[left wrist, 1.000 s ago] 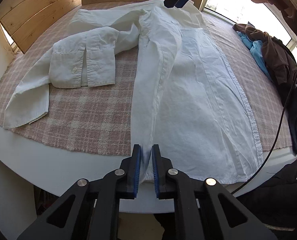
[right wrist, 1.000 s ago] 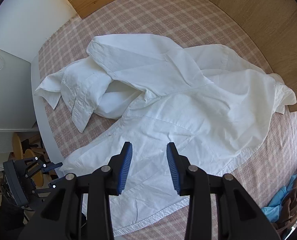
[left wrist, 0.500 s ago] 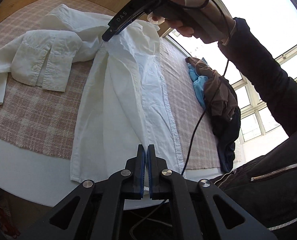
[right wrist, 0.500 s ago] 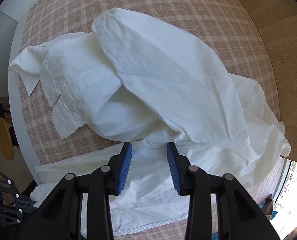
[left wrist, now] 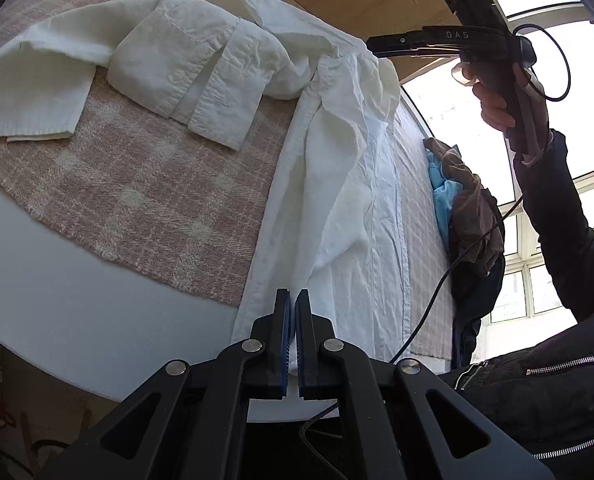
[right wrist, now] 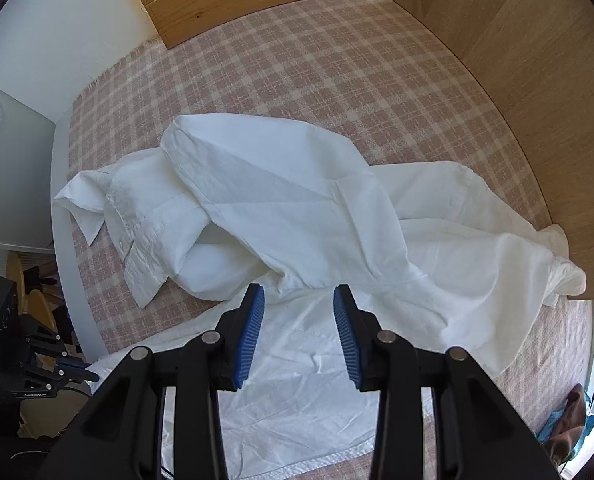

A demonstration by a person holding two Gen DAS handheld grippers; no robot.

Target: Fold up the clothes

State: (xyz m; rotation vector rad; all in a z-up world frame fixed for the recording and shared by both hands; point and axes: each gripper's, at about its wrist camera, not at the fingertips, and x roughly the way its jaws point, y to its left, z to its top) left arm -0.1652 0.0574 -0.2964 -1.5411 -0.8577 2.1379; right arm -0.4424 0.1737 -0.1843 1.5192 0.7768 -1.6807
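Left wrist view. Left gripper clenched, blue pads pressed together at the near hem of the white shirt; thin white cloth seems caught between the pads, though too fine to confirm. Shirt laid lengthwise along the pink checked cloth on the white round table, body half-folded along its length, one sleeve with cuff flopped out to the left. Pile of other clothes, brown, blue and dark, at the table's right edge, well apart from the fold. Right gripper held high over the collar end, in a hand with a dark sleeve. Lettering on its side: "DAS", white on black. No other writing legible.

Right wrist view. Right gripper released, jaws partly apart, nothing between them, pointing down over the shoulder region of the white shirt. Sleeve bunched in a loose mound over the body; collar end crowded against the wooden panel.

Judgement on the step: side fold in progress. To do well: keep hem edge taut with the left, take the shoulder seam with the right at matching depth, carry both across together so the crease runs straight. Flatten the heaped sleeve first, otherwise bulk trapped inside the fold. Label on the stand at lower left too small to read.
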